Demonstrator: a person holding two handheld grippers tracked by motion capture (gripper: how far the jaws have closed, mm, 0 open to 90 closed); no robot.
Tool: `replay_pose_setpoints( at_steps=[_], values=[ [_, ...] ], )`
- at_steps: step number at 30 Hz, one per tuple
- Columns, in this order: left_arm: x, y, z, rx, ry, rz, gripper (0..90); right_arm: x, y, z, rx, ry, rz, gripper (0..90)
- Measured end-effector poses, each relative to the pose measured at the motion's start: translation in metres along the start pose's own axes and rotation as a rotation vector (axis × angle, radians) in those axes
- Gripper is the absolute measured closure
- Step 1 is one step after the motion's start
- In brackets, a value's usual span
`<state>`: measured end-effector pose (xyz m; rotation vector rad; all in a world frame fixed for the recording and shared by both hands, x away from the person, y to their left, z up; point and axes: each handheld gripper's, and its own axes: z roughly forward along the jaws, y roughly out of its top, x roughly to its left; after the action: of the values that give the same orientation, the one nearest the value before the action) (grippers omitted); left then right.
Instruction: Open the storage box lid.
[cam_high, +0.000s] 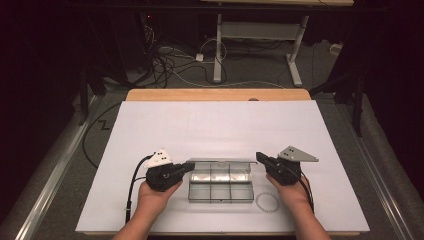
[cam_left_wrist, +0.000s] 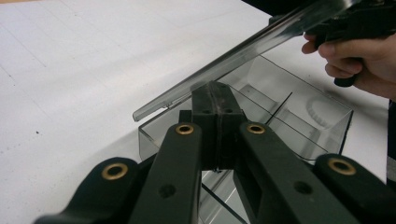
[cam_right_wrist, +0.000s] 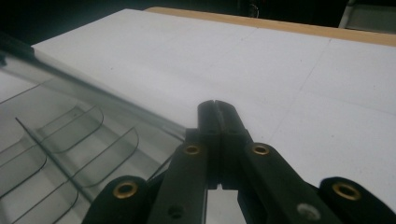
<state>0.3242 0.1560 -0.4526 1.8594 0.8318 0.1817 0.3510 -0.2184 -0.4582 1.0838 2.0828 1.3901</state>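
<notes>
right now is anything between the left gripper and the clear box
Nothing visible. The left gripper, jaws shut, sits right at the left end of the clear box, just under its raised lid. Whether it touches is unclear.

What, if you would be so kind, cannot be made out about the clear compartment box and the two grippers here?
- Clear compartment box, high view: too small to tell whether anything lies in its compartments.
- Lid, left gripper view: its far end is cut off behind the right gripper and the hand.
- Left gripper: the shut tips hide whether they touch the lid.
- White ring, high view: too small to identify.
</notes>
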Motion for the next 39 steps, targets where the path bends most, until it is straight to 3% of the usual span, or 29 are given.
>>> replay_pose_setpoints(
  at_steps=[3, 12, 24, 39],
  values=[
    [0.001, 0.002, 0.001, -0.002, 0.003, -0.002, 87.8, 0.000, 0.005, 0.004, 0.001, -0.019, -0.008, 90.0],
    [0.004, 0.007, 0.005, -0.013, 0.008, -0.001, 87.9, 0.001, 0.013, 0.010, -0.024, -0.008, -0.019, 90.0],
    [0.007, 0.011, 0.005, -0.020, 0.026, -0.006, 87.9, -0.005, 0.019, 0.019, -0.055, 0.006, 0.028, 90.0],
    [0.014, 0.014, 0.012, -0.017, 0.041, -0.021, 87.9, -0.001, 0.029, 0.023, -0.087, 0.027, 0.023, 90.0]
  ],
)
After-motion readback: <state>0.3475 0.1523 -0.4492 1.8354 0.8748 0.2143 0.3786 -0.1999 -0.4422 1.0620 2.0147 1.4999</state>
